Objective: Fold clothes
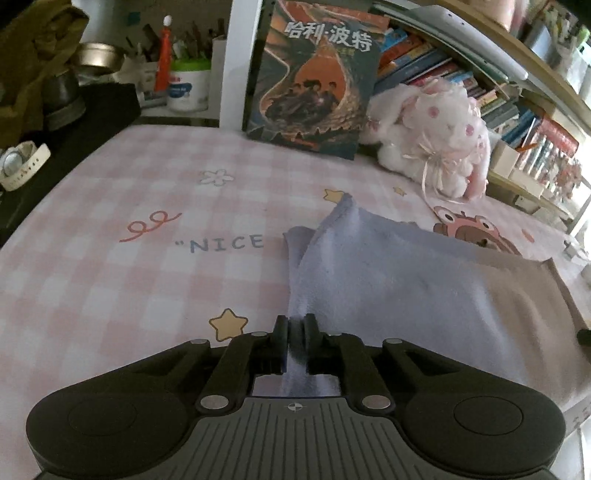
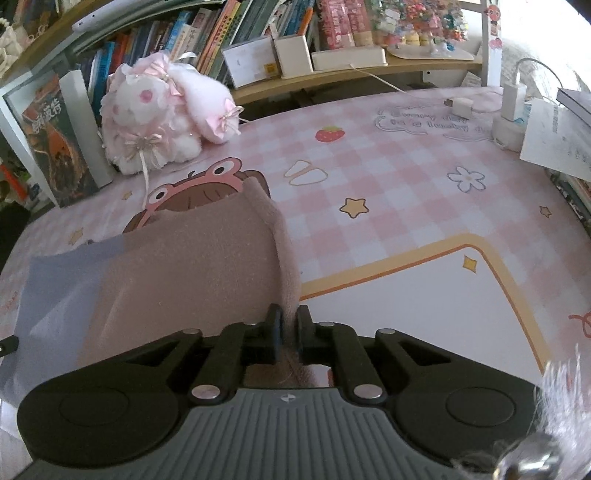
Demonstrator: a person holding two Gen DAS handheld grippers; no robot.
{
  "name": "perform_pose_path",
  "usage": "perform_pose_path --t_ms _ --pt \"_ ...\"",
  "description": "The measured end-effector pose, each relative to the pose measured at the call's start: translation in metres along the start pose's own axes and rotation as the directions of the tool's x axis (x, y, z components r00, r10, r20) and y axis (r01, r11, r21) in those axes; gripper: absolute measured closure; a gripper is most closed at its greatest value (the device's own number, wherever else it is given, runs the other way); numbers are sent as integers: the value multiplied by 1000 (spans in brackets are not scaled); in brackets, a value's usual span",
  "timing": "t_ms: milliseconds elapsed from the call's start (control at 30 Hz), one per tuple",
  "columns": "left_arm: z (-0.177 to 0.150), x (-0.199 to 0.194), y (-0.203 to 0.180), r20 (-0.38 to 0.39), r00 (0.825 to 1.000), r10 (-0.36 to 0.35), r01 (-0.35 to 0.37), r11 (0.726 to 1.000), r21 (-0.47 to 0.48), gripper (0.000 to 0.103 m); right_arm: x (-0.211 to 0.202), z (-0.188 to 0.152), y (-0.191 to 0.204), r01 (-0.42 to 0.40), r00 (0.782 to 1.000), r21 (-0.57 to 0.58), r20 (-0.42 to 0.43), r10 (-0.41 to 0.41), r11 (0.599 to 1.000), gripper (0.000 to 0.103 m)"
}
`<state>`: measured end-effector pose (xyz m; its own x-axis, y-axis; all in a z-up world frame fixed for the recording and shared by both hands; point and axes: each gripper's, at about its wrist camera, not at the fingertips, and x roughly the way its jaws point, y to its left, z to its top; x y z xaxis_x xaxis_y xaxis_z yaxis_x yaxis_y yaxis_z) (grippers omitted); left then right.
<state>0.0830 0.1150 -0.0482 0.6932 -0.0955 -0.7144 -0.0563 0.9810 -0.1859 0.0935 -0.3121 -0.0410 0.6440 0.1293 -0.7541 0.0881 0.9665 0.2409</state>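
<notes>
One cloth (image 1: 388,266), one plush toy (image 2: 159,118), two grippers (image 1: 295,325)

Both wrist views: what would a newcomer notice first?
The two-tone cloth, blue on the left and pink on the right, held off the checked mat, with the left gripper and right gripper each shut on a near corner. Behind it, a pink-and-white plush sits by the bookshelf.

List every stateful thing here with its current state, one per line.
Left gripper: jaws shut on the blue end of the cloth.
Right gripper: jaws shut on the pink end.
Two-tone cloth: lifted at the near edge, far edge on the mat.
Plush toy: lying on the mat.
Book: upright.
</notes>
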Motion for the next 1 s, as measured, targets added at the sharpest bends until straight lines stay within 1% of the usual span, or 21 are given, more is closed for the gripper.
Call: perform_pose_path --t_ms 67,133,200,233,300,433,533,567,600,667,767,833,900,1000 --pt "-1 -7 1 22 1000 7 -7 1000 5 86 -4 0 -1 5 1000 9 8 -5 1000 84" --pt "-2 -18 -3 56 998 17 -19 999 26 85 -9 -1 -1 4 1000 6 18 -4 1000 80" --pt "-2 -25 -6 73 997 11 -15 999 43 79 -15 -2 1 4 1000 -8 26 -4 1000 75" --pt "-3 -27 -10 71 997 4 -8 999 52 77 -19 -4 3 4 1000 -19 31 -3 1000 74" --pt "-6 -31 -16 68 998 -11 6 998 70 76 -26 -7 6 4 999 -44 39 -2 999 66" --pt "-13 -40 -28 60 997 -41 34 994 105 76 -39 -16 14 7 999 -98 49 -3 995 61" --pt "-21 -47 -37 45 998 -52 46 992 118 73 -47 -24 19 10 999 -118 51 -4 993 57" --pt "-24 -49 -41 40 998 -55 50 991 123 68 -49 -27 20 10 999 -121 50 -4 993 55" --pt "-27 -51 -44 35 998 -59 54 990 127 58 -52 -31 22 8 999 -124 48 -2 992 54" --pt "-34 -58 -48 39 998 -53 48 992 120 49 -58 -38 26 7 999 -133 44 -1 991 44" --pt "-41 -64 -50 24 998 -57 55 993 105 38 -63 -49 32 9 999 -148 33 -5 989 36" --pt "-45 -65 -51 11 998 -63 61 993 97 35 -66 -56 35 12 1000 -157 25 -8 987 31" --pt "-50 -67 -53 -3 998 -68 68 994 88 31 -68 -63 38 14 1000 -156 13 -12 988 25" --pt "-56 -68 -55 -23 997 -77 78 994 75 29 -68 -70 42 23 1000 -156 -1 -23 988 22"
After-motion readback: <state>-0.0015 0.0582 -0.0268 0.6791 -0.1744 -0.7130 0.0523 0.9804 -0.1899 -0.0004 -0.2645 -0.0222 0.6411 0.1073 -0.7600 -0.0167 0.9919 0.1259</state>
